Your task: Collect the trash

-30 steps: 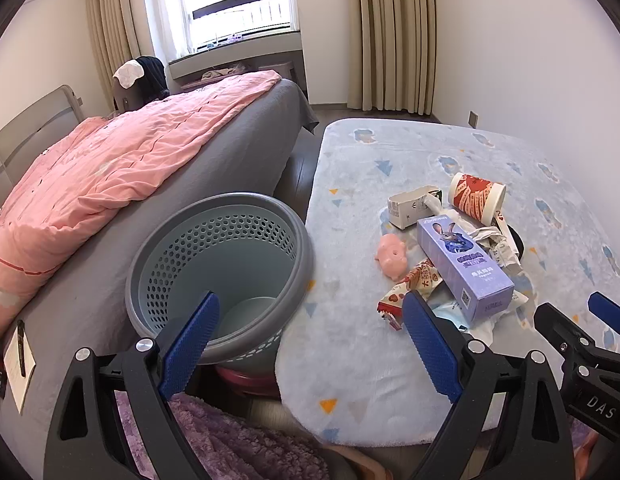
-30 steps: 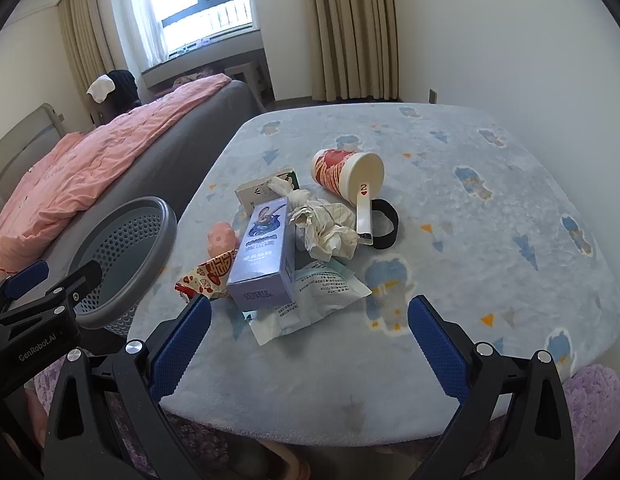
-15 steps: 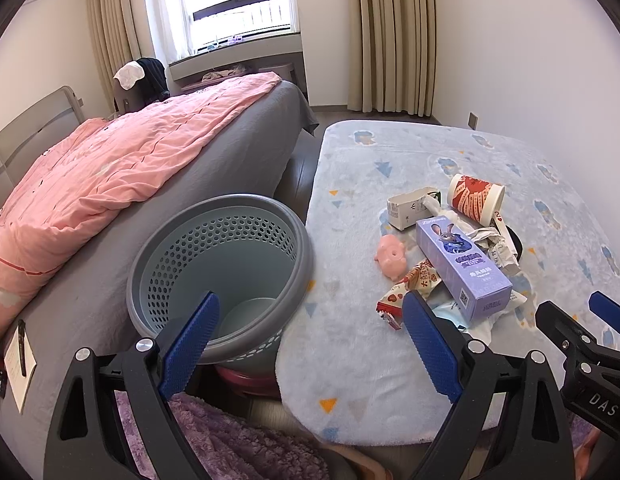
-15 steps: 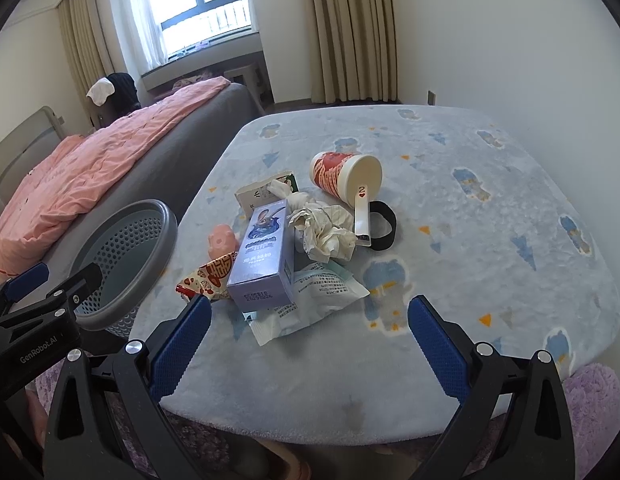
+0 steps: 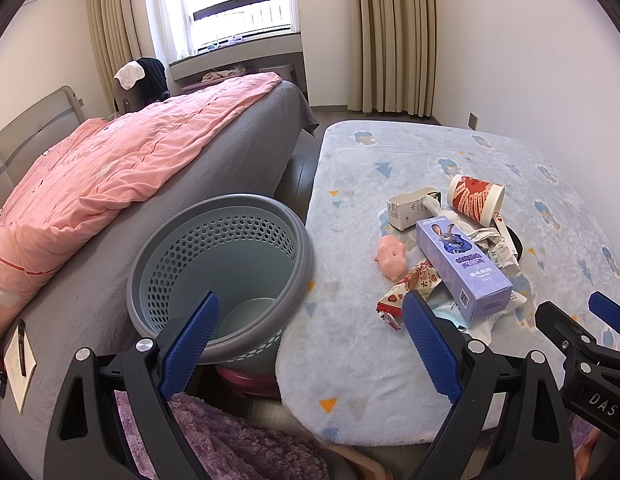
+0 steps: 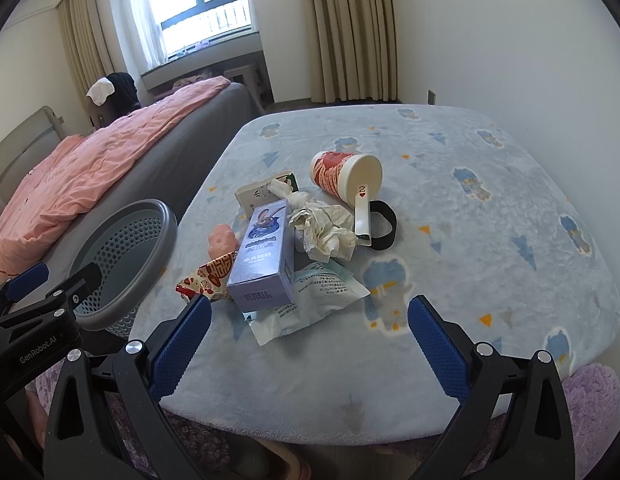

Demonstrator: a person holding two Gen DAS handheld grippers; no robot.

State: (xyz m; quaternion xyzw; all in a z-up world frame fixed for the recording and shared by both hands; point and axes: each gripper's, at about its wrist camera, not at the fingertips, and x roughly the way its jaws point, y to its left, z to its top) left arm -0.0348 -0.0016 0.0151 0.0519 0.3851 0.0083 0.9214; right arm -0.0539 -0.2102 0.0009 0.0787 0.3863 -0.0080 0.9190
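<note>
Hovering gaping and empty, both tools [image 5: 310, 340] [image 6: 310, 336] risk knocking the box [image 6: 265, 256] off the worktop [image 6: 490, 216], missing the bin [image 5: 225, 276] beside it.

Right tongs [image 5: 608, 312]: left wrist view shows only the finger ends, the rest cut by the right edge.
Left tongs [image 6: 53, 278]: right wrist view, body cut by the left edge.
White plastic wrapper [image 6: 310, 300]: partly hidden under the purple toothpaste box [image 6: 265, 256]; print too small to read.
Red snack wrapper [image 6: 205, 280]: tucked partly behind that box.
Black band [image 6: 384, 228]: near side covered by a white strip [image 6: 361, 216].
Basket [image 5: 225, 276]: base hidden behind a left finger [image 5: 189, 338]; the pink object [image 5: 245, 380] beneath cannot be identified.
Notepaper [image 5: 19, 364] on the bed: writing illegible.
</note>
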